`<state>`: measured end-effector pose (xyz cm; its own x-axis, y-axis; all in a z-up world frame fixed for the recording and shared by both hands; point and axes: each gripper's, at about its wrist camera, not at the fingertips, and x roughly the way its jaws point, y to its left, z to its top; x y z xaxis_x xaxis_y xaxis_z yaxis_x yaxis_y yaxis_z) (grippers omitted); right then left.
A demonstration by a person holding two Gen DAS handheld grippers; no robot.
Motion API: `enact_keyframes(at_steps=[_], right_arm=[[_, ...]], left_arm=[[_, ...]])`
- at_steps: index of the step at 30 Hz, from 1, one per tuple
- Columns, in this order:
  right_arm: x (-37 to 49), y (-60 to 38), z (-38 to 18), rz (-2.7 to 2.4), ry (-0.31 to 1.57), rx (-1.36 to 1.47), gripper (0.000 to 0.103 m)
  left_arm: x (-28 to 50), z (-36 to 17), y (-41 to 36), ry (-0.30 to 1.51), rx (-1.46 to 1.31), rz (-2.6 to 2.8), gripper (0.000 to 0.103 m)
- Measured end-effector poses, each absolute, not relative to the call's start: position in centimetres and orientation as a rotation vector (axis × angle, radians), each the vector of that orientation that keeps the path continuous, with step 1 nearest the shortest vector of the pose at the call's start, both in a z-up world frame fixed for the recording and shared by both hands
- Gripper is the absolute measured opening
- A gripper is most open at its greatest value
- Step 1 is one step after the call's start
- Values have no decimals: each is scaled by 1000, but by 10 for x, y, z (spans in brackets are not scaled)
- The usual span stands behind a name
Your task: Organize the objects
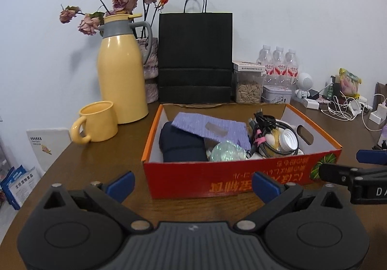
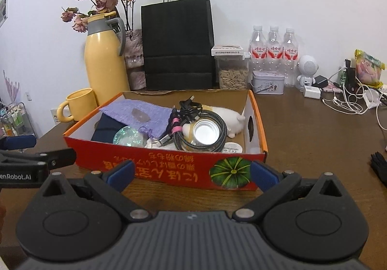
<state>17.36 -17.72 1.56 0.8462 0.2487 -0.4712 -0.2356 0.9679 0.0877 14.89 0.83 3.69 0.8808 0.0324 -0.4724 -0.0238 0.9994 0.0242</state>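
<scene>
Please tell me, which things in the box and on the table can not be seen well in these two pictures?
- Navy cloth item: left wrist view, partly under the purple knitted cloth; its kind is unclear.
- White plush toy: right wrist view, half behind the braided cable coil.
- Black object: right wrist view, cut off by the frame edge.
- Black paper bag: its contents are hidden in both views.
- Water bottle labels: print too small.

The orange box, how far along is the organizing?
Barely started, by the look of it. The orange box holds a jumble: purple cloth, coiled cables, white plush toy, dark pouch. Nothing is in hand: left tool and right tool are open before the box. All the sorting is left.
</scene>
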Motion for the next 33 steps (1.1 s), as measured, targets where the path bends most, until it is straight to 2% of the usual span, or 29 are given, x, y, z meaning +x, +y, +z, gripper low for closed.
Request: enact_keyframes(at_steps=[33], right_arm=[[153, -176, 22, 245, 493, 17, 103]], left_arm=[[128, 43, 5, 499, 4, 24, 103]])
